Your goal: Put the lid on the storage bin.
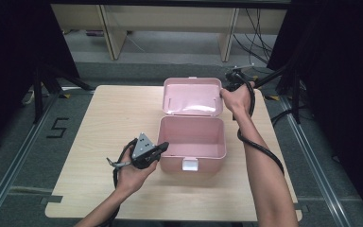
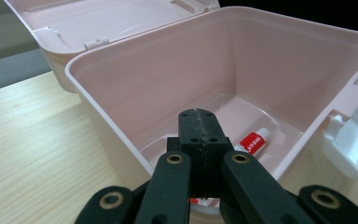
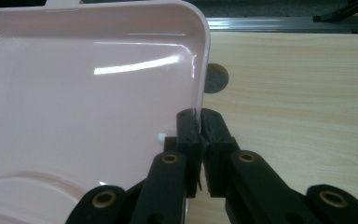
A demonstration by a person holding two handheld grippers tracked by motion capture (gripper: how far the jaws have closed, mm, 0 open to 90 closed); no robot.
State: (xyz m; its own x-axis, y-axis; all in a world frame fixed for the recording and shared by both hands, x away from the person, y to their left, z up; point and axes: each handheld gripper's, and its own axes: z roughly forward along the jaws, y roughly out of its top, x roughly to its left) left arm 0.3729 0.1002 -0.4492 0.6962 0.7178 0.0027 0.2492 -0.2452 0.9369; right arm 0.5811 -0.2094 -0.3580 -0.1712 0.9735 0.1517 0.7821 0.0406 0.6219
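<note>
- The left gripper (image 1: 163, 146), nearest the camera in the high view, sits in the person's left hand (image 1: 134, 172) at the front left corner of the pink box (image 1: 192, 139); its jaws are pressed together with nothing between them, their tips poised just over the box's near rim.
- The pink box stands open near the middle of the wooden table (image 1: 99, 123), with its white latch (image 1: 190, 164) hanging at the front wall.
- Inside the box, on its floor, lies a small white tube with a red label (image 2: 252, 141); the lettering is too small to read.
- The lid (image 1: 192, 97) is hinged at the back of the box and stands tilted open behind it.
- The right gripper (image 3: 200, 123) is clamped on the right edge of that lid, one jaw inside and one outside the rim, though the contact is partly hidden.
- The person's right hand (image 1: 238, 99) holds it just beside the box's back right corner.
</note>
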